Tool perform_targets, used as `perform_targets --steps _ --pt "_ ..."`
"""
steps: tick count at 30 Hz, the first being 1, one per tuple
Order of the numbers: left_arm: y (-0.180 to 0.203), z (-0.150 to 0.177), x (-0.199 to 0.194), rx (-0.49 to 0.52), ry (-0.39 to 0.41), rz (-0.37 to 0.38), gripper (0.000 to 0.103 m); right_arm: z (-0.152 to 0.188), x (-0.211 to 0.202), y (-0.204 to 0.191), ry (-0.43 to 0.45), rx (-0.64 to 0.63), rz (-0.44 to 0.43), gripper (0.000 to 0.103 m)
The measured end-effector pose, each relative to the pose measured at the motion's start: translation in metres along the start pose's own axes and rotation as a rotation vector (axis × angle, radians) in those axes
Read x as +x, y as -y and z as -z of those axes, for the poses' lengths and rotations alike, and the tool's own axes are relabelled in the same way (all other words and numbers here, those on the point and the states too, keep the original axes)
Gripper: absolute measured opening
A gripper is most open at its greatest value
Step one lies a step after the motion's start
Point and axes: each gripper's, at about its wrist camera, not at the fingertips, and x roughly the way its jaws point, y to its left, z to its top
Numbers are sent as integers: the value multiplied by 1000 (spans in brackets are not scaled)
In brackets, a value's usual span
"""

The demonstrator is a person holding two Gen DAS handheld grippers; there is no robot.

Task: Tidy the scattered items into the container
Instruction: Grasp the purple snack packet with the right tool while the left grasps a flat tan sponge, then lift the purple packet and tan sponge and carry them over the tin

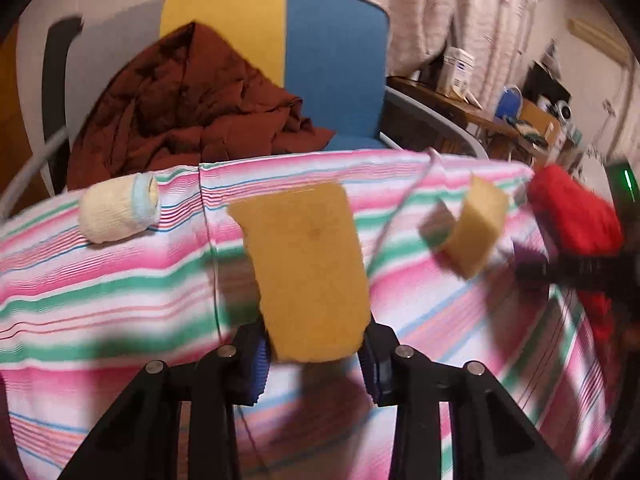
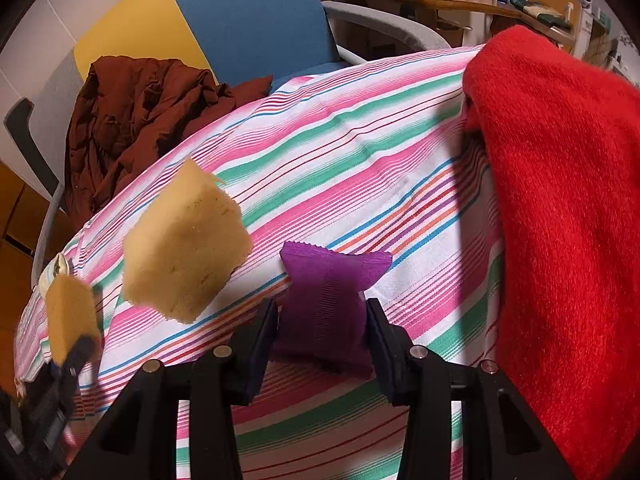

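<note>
Black jaws of the left hand-held gripper (image 1: pixel 316 354) pinch the lower end of a yellow sponge (image 1: pixel 308 272), whose long axis stands up and away from the fingers, above the striped tabletop (image 1: pixel 120 280). Both pads seem to press its sides, so I read it as gripped.

From the other wrist, the right hand-held gripper (image 2: pixel 322 334) is clamped on a purple sachet (image 2: pixel 326 304), squeezed at its middle with the crimped ends flaring above and below.

A second, smaller sponge piece (image 2: pixel 186 244) appears off the cloth between the two tools; it shows near the right hand-held gripper's fingers, up and to their left. Whether anything supports it I cannot tell.

A rolled white bandage (image 1: pixel 118 214) lies on its side near the far-left edge of the tabletop, well apart from both tools and closer to the left one. A red towel (image 2: pixel 560 220) drapes over the right side.

No container shows in either view, so where to carry the two held items cannot be judged.
</note>
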Motion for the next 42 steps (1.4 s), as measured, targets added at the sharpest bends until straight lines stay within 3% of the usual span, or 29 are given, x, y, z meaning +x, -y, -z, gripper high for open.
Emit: perform_targets --steps 7,12,18,22,27,33,37,42 --pt "-2 24 -23 17 43 -26 36 1 -4 0 19 13 -14 44" --pt "-9 39 -39 -6 63 -28 36 -1 -23 -6 108 -10 -14 43" --pt "-2 60 -62 17 82 -11 36 -2 -35 -10 156 -24 -40 43" --pt "-8 66 -72 -18 94 3 36 0 -42 -14 181 -36 -62 43" --pt "-20 71 -90 -77 111 20 36 4 -53 -28 234 -101 -82 43" --pt "-20 82 -124 -60 167 22 36 8 -59 -42 262 -161 -104 43" --pt "-25 93 -142 -83 164 44 36 10 -64 -45 283 -166 -130 43" --pt "-43 95 -167 -131 185 58 36 17 -78 -61 353 -245 -152 43"
